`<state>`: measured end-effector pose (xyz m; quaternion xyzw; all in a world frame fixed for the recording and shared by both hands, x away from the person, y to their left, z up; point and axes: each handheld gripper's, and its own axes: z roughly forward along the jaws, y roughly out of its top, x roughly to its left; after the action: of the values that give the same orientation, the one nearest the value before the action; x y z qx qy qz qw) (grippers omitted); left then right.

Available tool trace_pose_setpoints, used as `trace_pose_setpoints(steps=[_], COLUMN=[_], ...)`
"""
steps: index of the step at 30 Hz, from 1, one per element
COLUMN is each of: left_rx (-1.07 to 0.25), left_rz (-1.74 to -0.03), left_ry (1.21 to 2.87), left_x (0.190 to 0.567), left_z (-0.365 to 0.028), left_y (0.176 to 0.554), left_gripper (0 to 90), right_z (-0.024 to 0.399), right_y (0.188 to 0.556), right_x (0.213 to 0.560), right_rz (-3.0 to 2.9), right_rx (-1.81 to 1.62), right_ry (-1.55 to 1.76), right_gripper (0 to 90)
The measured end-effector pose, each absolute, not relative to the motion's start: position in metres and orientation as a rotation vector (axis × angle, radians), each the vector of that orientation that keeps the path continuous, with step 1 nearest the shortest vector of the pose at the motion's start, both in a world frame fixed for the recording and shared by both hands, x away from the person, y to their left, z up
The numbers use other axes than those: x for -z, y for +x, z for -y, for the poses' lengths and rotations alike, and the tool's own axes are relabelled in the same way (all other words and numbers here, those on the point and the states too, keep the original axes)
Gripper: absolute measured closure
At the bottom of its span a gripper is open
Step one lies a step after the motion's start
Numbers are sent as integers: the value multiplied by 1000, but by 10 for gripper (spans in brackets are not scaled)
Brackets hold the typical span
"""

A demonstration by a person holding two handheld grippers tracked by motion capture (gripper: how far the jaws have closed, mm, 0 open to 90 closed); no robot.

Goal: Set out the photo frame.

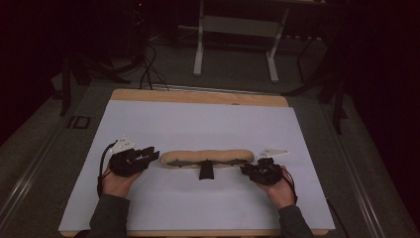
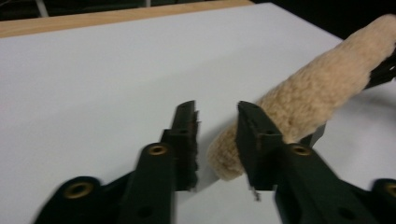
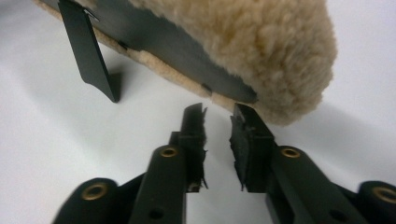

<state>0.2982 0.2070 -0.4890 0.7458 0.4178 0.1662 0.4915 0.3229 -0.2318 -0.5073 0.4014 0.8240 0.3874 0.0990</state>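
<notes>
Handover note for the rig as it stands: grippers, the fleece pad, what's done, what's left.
Left gripper: jaws apart, nothing clamped; tips sit at the left end of the fleece pad, one jaw alongside the fleece.
Right gripper: jaws narrowly apart, nothing between them; tips just short of the pad's right end.
Pad: lies lengthwise mid-sheet on the white sheet, dark backing toward the person, black tab sticking out near its middle.
Done: both grippers brought to the pad's ends.
Left: probably grip each end; no grasp made yet.
</notes>
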Motion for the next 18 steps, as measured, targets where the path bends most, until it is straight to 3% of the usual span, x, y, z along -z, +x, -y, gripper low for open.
trace_pose_setpoints(steps=[4,7,18], left_rx=[-436,-437,-440], left_rz=[-1016,-1016,-997], left_ry=[1820,1820,1885], left_x=[490,490,495], left_z=[-206,-205,-191], left_y=[298,299,300], left_gripper=[808,891,899], right_z=[231,229,219], right_y=[322,321,322], right_x=[505,504,507], right_rz=[-2397,-2376,-2353], right_rx=[-1142,-1141,-1119], right_ry=[1177,1172,1205], right_gripper=[894,900,900])
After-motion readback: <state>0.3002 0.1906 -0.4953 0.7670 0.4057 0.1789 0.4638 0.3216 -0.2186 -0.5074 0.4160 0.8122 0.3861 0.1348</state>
